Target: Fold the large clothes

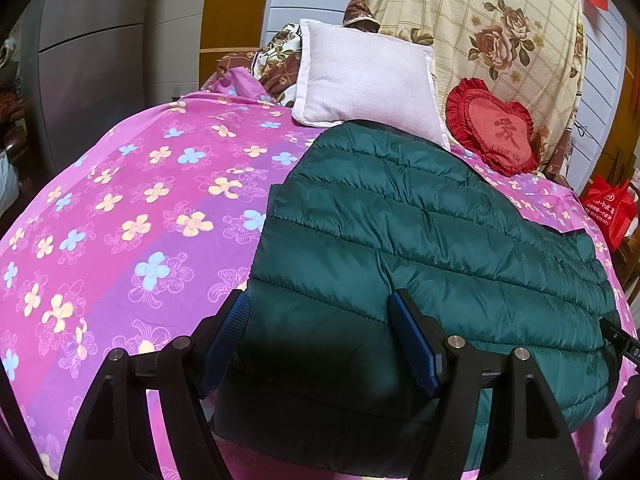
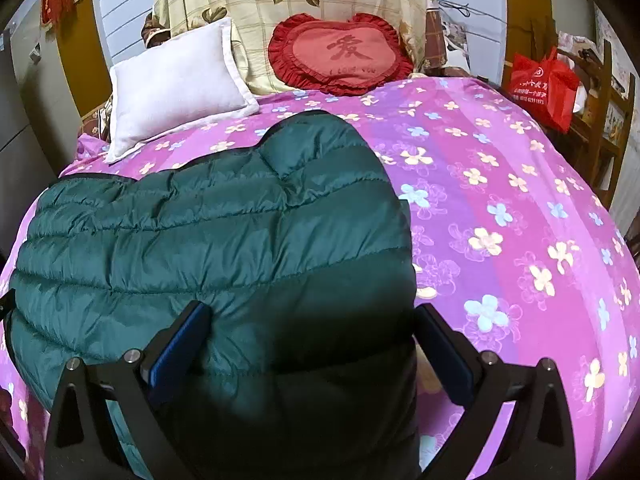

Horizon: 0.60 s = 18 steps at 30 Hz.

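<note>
White pillow beside red cushion

Both views look forward and down along their own gripper's fingers, close over the near edge of the jacket on the bed. The left view sits at the jacket's left side, the right view at its right. Both share the jacket and the heart cushion beyond it.

The left gripper points downward at a slant, its jaws spread wide, blue pads facing each other with nothing pinched. The right gripper tilts down likewise, jaws wide apart, its fingers not pressing on anything.
</note>
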Each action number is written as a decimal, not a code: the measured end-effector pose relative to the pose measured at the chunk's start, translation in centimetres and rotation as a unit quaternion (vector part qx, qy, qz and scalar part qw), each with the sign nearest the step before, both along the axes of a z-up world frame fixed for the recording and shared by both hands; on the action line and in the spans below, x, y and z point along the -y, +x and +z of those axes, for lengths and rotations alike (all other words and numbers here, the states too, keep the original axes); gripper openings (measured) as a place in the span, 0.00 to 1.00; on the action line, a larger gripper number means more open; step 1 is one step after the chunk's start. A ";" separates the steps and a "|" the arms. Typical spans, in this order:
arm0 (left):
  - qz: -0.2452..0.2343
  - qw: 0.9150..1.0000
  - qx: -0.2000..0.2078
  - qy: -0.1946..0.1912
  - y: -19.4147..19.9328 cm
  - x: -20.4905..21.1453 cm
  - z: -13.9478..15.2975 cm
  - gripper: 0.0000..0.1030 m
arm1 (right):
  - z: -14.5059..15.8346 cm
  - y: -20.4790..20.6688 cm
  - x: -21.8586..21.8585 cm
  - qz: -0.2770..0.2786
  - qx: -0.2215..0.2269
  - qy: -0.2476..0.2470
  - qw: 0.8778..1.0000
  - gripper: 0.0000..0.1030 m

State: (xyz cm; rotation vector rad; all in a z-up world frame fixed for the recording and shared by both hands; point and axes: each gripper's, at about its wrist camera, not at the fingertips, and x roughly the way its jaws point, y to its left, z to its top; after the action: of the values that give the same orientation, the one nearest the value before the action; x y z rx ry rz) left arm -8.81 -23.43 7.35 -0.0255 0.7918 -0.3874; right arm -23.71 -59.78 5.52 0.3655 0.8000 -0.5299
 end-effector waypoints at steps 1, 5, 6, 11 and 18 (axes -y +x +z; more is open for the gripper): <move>0.000 1.000 0.000 0.000 0.0 0.0 0.0 0.53 | 0.0 0.0 0.0 0.000 0.000 0.001 1.000 1.00; 0.000 1.000 0.000 0.000 0.1 0.0 0.0 0.53 | 0.0 0.0 0.1 0.001 -0.002 -0.002 1.000 1.00; -0.001 1.000 -0.001 0.000 0.0 0.0 0.0 0.53 | 0.0 0.0 0.1 0.001 -0.002 -0.003 1.000 1.00; -0.001 1.000 -0.001 -0.010 0.0 -0.1 0.5 0.53 | 0.9 -0.3 -0.3 0.000 0.015 -0.020 1.000 1.00; -0.005 1.000 -0.004 -0.022 0.4 -0.7 1.0 0.53 | 1.7 0.0 -0.9 0.030 0.009 -0.023 0.999 1.00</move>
State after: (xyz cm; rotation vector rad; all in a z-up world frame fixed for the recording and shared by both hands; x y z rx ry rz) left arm -8.43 -22.75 8.31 -0.0635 0.7921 -0.4147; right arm -23.72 -58.86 7.23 0.3028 0.7770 -0.4877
